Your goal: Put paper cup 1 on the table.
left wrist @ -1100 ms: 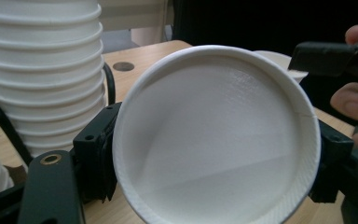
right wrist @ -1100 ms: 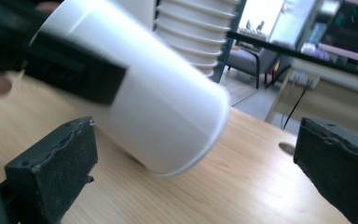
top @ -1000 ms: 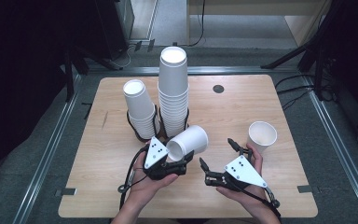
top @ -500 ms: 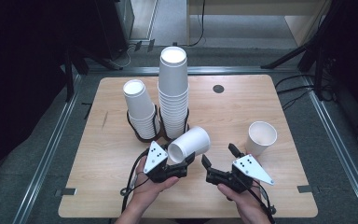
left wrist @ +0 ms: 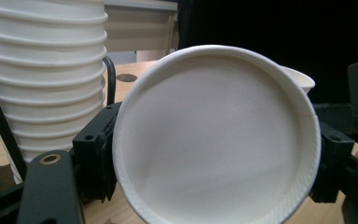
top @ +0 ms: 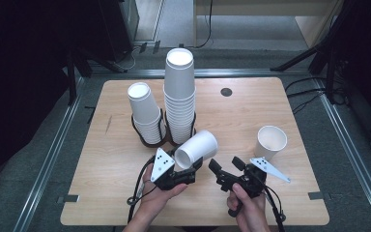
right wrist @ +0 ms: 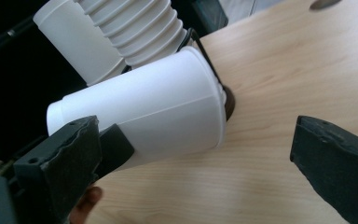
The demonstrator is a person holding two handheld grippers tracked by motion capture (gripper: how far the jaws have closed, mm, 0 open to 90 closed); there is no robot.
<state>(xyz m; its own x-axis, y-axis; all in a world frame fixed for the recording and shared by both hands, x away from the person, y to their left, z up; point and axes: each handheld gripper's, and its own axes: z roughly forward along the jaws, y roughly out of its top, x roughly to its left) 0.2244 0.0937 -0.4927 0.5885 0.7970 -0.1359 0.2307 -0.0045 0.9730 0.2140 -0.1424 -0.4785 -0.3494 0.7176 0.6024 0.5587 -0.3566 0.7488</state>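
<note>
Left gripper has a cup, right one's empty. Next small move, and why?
Probably set the tilted paper cup upright beside the lone cup. The left gripper grips it sideways above the table; the right gripper, jaws apart, holds nothing.

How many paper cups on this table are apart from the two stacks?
2. One cup lies on its side in the left gripper, near the front of the tall stack. One cup stands upright toward the table's right, beyond the right gripper. None seem hidden.
</note>
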